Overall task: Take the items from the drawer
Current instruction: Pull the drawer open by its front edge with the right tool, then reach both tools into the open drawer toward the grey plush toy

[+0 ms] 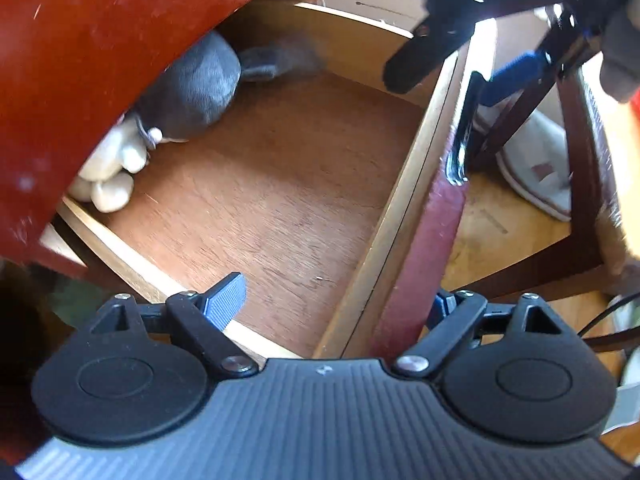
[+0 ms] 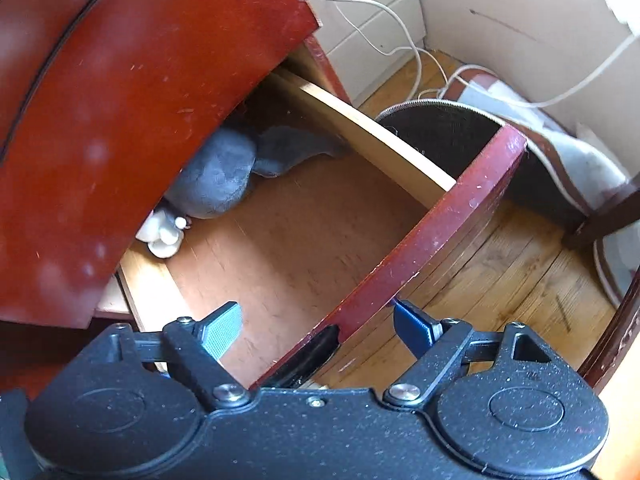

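The wooden drawer (image 1: pixel 280 208) stands pulled out from the red-brown cabinet (image 1: pixel 80 40). A grey and white plush toy (image 1: pixel 192 88) lies at its back left corner, half under the cabinet top; it also shows in the right wrist view (image 2: pixel 220 176). My left gripper (image 1: pixel 332 304) is open, its fingers astride the drawer's red front panel (image 1: pixel 424 264). My right gripper (image 2: pixel 320 328) is open too, its fingers either side of the front panel (image 2: pixel 432 240) near the black handle (image 2: pixel 308 356). The right gripper also shows in the left wrist view (image 1: pixel 440 56), above the drawer's right corner.
A dark wooden chair (image 1: pixel 576 200) stands on the wood floor right of the drawer. A white slipper (image 1: pixel 536 168) lies under it. White cables (image 2: pixel 400 40) run along the wall, by a dark round bin (image 2: pixel 452 140) and white cloth (image 2: pixel 580 160).
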